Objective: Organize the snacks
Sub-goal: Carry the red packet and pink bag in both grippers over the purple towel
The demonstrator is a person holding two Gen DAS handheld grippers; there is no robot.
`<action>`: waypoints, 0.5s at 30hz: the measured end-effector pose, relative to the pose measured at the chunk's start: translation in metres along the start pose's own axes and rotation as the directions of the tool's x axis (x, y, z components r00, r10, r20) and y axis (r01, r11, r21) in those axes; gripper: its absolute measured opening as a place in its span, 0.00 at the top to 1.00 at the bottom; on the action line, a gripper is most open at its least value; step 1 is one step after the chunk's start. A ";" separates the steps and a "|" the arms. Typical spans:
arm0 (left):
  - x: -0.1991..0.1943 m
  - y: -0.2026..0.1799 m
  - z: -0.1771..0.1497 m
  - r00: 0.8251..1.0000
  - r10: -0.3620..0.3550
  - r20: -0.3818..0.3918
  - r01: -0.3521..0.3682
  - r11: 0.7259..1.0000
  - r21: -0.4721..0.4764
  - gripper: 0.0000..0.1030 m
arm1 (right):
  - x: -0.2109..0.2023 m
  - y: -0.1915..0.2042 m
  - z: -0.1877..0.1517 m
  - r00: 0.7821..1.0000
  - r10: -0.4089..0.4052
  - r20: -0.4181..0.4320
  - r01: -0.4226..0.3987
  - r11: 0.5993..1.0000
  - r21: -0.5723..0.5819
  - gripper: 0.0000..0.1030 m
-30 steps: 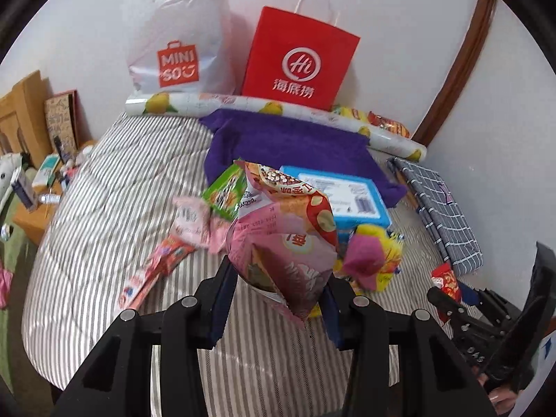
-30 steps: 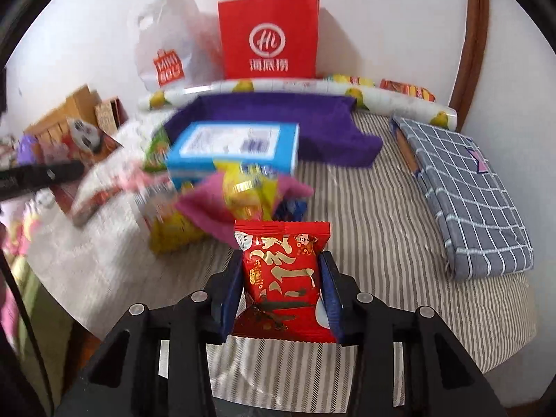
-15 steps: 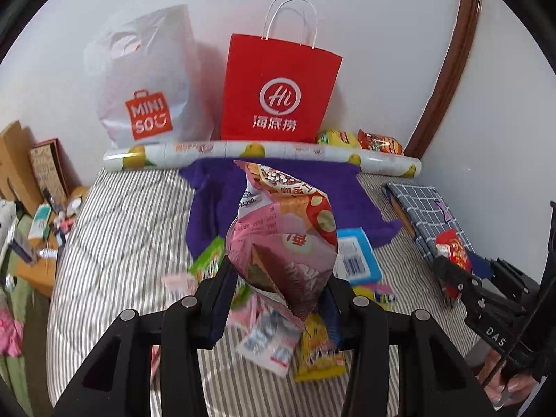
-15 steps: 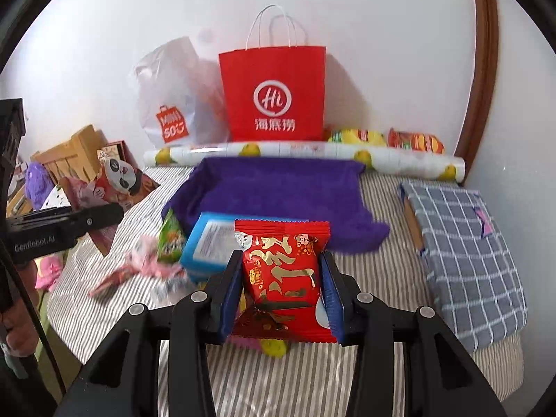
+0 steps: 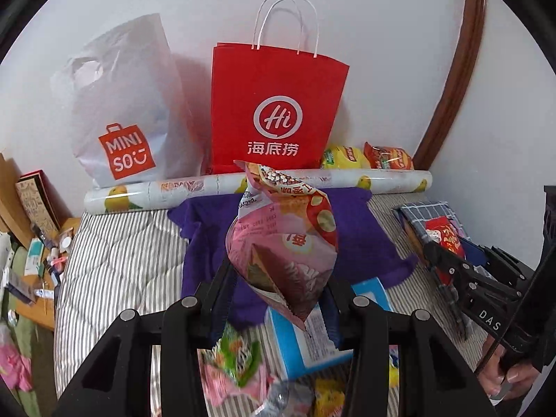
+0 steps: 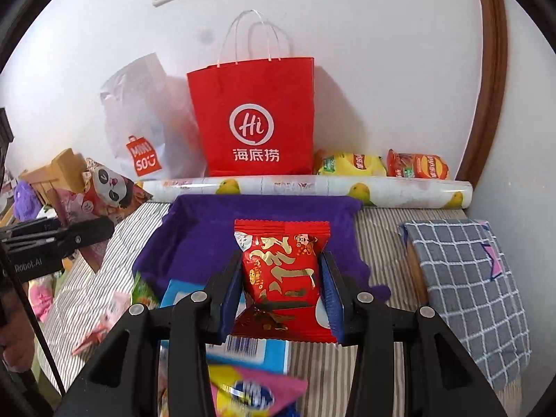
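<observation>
My left gripper is shut on a pink crumpled snack bag, held up above the bed. My right gripper is shut on a red snack packet with gold print; that gripper also shows in the left wrist view at the right. A red paper bag and a white MINISO plastic bag stand against the wall. A purple cloth lies in front of them. Loose snacks, among them a blue box and a green packet, lie below the grippers.
A fruit-print roll lies along the wall, with a yellow bag and an orange bag behind it. A grey checked cushion lies at the right. The striped bed ends at the left, beside a cluttered side table.
Both grippers have risen and moved toward the wall with their packets. The bags look closer and the loose snack pile has dropped to the bottom of both views.
</observation>
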State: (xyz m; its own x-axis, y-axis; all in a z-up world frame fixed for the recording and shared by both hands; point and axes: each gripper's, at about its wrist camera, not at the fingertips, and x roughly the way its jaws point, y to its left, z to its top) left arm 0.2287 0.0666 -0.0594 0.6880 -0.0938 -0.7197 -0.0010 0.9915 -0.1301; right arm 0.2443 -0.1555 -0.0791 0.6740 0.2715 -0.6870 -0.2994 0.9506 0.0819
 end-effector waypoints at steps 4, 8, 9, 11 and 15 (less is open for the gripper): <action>0.022 0.001 0.013 1.000 -0.011 -0.014 0.011 1.000 0.006 0.59 | 0.024 -0.004 0.016 1.000 0.012 -0.012 -0.011 1.000 0.018 0.59; 0.041 -0.003 0.032 0.999 -0.018 -0.029 0.019 0.999 0.031 0.59 | 0.043 -0.009 0.035 1.000 0.019 -0.010 -0.019 1.000 0.021 0.59; 0.045 -0.003 0.037 1.000 -0.016 -0.023 0.017 0.999 0.039 0.59 | 0.048 -0.011 0.042 1.000 0.023 -0.007 -0.022 0.999 0.023 0.59; 0.051 -0.004 0.047 1.000 -0.013 -0.012 0.014 0.999 0.046 0.59 | 0.058 -0.013 0.051 1.000 0.025 -0.003 -0.025 0.999 0.027 0.59; 0.066 -0.002 0.060 1.000 -0.011 -0.009 0.012 0.999 0.046 0.59 | 0.082 -0.017 0.066 1.000 -0.012 -0.007 0.012 1.000 0.021 0.59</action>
State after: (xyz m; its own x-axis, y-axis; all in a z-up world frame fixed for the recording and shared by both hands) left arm 0.3173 0.0638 -0.0654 0.6816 -0.1060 -0.7240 0.0404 0.9934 -0.1074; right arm 0.3489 -0.1394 -0.0887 0.6730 0.2594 -0.6927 -0.2770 0.9567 0.0892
